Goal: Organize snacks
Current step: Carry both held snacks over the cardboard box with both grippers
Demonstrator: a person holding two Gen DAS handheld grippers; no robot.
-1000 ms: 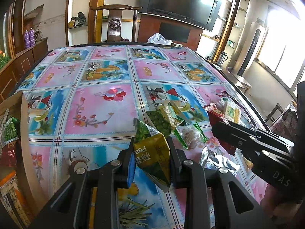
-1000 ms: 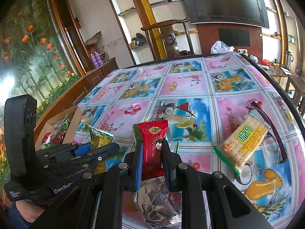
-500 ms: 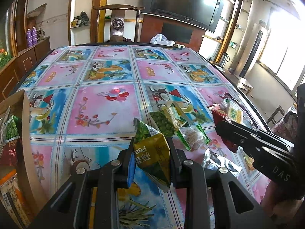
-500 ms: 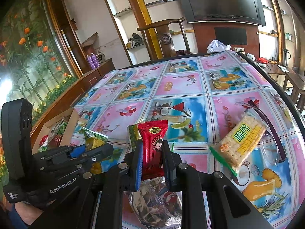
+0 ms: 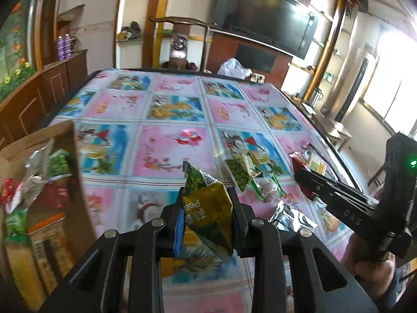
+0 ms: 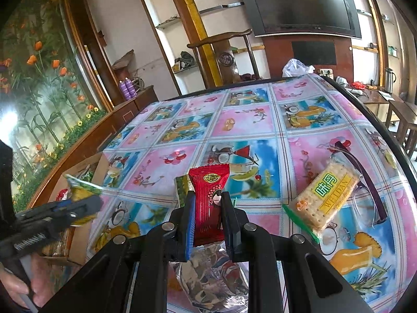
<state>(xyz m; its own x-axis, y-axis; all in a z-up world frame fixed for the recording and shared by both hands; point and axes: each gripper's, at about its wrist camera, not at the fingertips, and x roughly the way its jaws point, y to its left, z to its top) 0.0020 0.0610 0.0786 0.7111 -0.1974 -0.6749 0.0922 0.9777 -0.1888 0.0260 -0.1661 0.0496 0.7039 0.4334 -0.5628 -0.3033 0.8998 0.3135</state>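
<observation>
In the left wrist view, the left claw (image 5: 206,219) is pinching a green-and-yellow pea packet (image 5: 207,215) between nearly closed jaws; the packet is standing on end, its long axis rising away from the camera, its crimped top pointing up and slightly left, and it is hanging clear above the counter (image 5: 166,154). The claw is angling downward over the counter's near part, just right of the cardboard box (image 5: 75,182), which is sitting at the counter's left edge with other packets inside. Right of the pea packet, a second green pea bag (image 5: 239,172) and a silver foil packet (image 5: 292,220) are lying on the counter, and the right claw (image 5: 303,180) is reaching in from the right, a hand (image 5: 372,271) gripping its handle. In the right wrist view, the right claw (image 6: 207,216) is clamping a red snack packet (image 6: 209,200) with jaws almost fully closed; the packet is standing upright, long axis vertical, its top edge pointing toward the far side of the counter (image 6: 247,120). Right of the red packet, a cracker pack (image 6: 325,199) is lying diagonally on the counter. Left of it, the left claw (image 6: 88,195) is carrying the pea packet (image 6: 78,186) above the box (image 6: 80,172).
</observation>
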